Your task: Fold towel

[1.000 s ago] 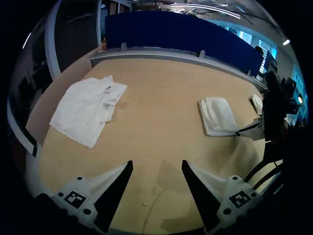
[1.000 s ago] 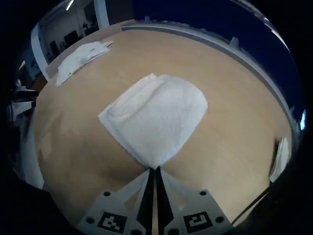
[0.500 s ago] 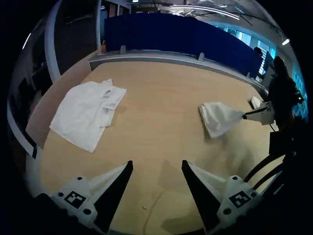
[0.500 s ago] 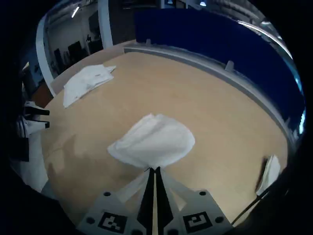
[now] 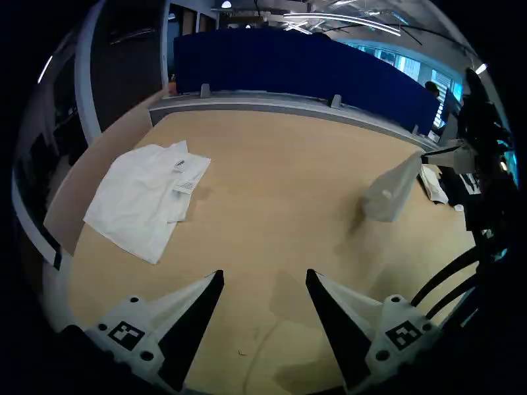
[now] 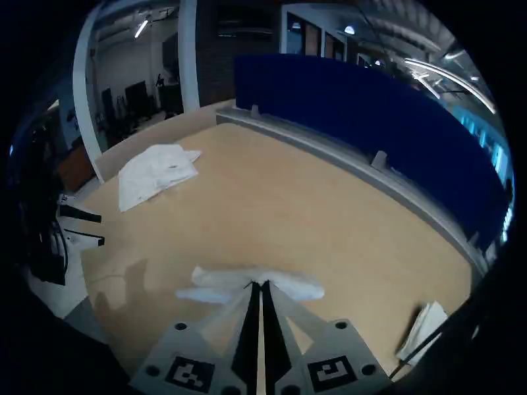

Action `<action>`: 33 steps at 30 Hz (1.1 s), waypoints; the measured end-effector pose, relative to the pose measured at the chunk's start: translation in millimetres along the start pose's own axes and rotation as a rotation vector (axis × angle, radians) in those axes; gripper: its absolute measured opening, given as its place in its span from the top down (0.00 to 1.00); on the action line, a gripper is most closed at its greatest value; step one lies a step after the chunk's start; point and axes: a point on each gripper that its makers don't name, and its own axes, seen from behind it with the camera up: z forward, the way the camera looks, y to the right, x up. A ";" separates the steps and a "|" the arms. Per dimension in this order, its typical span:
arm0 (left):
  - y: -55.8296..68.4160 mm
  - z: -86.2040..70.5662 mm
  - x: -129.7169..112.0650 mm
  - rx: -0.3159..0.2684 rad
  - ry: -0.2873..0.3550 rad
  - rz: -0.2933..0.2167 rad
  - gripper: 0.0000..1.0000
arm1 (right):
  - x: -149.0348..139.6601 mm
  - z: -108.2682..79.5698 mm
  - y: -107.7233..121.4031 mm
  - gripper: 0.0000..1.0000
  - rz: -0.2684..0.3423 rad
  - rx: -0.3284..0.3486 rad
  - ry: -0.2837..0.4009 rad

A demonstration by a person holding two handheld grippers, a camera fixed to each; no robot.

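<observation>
Towel (image 6: 290, 284), already folded into a small pad, hangs clear of the wooden table (image 5: 277, 164) from one corner. The right gripper (image 6: 259, 284) has its fingers pressed together on that corner, and the cloth drapes to both sides of the tips. In the left gripper view the same bundle (image 5: 390, 191) dangles as a limp wedge below the right gripper (image 5: 440, 158), over the table's right side. The left gripper (image 5: 263, 273) hovers low over the near edge with fingers spread wide, holding nothing. The step looks like carrying the finished towel to a resting place, perhaps by the small folded cloth (image 5: 431, 181) near the table's right rim. To do it well, keep the pinch firm. Lower until the hanging edge meets the wood, then draw the gripper sideways so the layers lie down on one another rather than slumping open. Part the fingers only once it lies flat. Farther off, a flat white cloth with a label (image 5: 148, 197) lies unfolded on the left of the table, likely next. Behind it stands the blue partition (image 5: 296, 62).
</observation>
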 end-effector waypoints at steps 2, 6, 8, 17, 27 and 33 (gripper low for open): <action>1.0 -1.4 1.2 -0.001 0.001 0.000 0.07 | 9.2 -6.5 4.0 0.98 -0.001 -0.003 0.015; 2.8 -3.9 2.4 -0.003 0.002 -0.001 0.07 | 20.1 -17.1 12.0 0.98 -0.007 -0.015 0.031; 3.7 -5.0 2.9 -0.004 0.003 0.000 0.07 | 24.1 -21.8 14.9 0.98 -0.011 -0.019 0.037; 8.2 -7.7 3.8 -0.009 0.004 0.004 0.07 | 32.9 -29.1 26.3 0.98 -0.008 -0.034 0.055; 10.4 -10.1 1.4 -0.008 0.000 0.007 0.07 | 33.1 -36.8 61.5 0.98 0.008 -0.067 0.060; 12.5 -10.2 -2.7 -0.006 -0.006 0.004 0.07 | 28.4 -45.4 98.9 0.98 0.026 -0.107 0.060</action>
